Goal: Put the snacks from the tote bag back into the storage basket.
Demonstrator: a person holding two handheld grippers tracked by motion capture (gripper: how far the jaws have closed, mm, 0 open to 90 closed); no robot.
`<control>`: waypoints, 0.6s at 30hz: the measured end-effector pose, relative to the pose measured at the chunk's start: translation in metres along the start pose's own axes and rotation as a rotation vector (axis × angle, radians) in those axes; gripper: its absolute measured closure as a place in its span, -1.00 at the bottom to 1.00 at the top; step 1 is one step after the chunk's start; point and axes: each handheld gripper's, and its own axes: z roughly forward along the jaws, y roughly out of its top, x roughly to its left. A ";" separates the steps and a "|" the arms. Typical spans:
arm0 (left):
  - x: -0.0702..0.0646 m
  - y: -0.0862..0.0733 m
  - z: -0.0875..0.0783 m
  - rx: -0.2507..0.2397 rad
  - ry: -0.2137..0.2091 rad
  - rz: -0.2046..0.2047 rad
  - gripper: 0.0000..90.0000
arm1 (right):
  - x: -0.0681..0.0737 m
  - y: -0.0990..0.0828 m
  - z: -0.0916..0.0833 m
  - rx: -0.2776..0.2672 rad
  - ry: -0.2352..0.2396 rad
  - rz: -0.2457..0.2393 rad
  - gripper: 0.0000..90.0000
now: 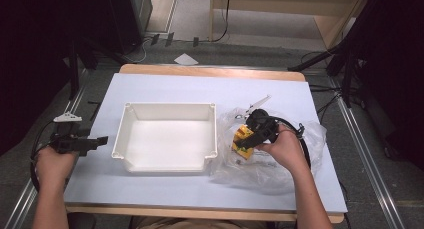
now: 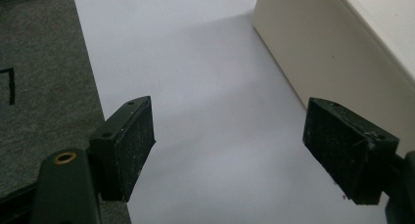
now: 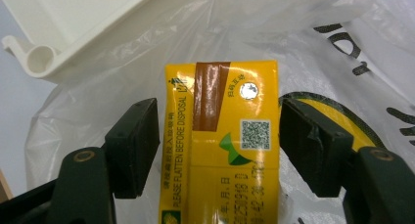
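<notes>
A yellow drink carton point(image 3: 220, 150) with a brown stripe and a QR code sits between the jaws of my right gripper point(image 3: 219, 136), whose pads press on its two sides. In the high view this gripper point(image 1: 250, 135) holds the carton point(image 1: 242, 138) over a crumpled clear plastic bag point(image 1: 300, 134), just right of the white bin point(image 1: 170, 105). My left gripper point(image 1: 102, 140) rests at the table's left edge and points toward the bin. Its jaws point(image 2: 227, 136) stand wide apart over bare white tabletop, with nothing between them.
The bin's inside is bare white, and one rim corner point(image 3: 41, 57) lies close to the carton. Its outer wall point(image 2: 333, 53) stands just ahead of the left gripper. The bag point(image 3: 98, 87) spreads to the right edge of the white table point(image 1: 200, 86). Grey floor surrounds the table.
</notes>
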 end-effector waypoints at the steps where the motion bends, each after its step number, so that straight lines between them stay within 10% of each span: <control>1: 0.000 0.000 0.000 0.002 -0.001 0.001 -0.54 | 0.000 0.000 0.002 0.006 0.001 0.006 -0.24; 18: 0.000 0.000 0.001 0.008 0.003 0.001 -0.55 | -0.003 0.000 0.012 0.023 0.009 0.029 0.07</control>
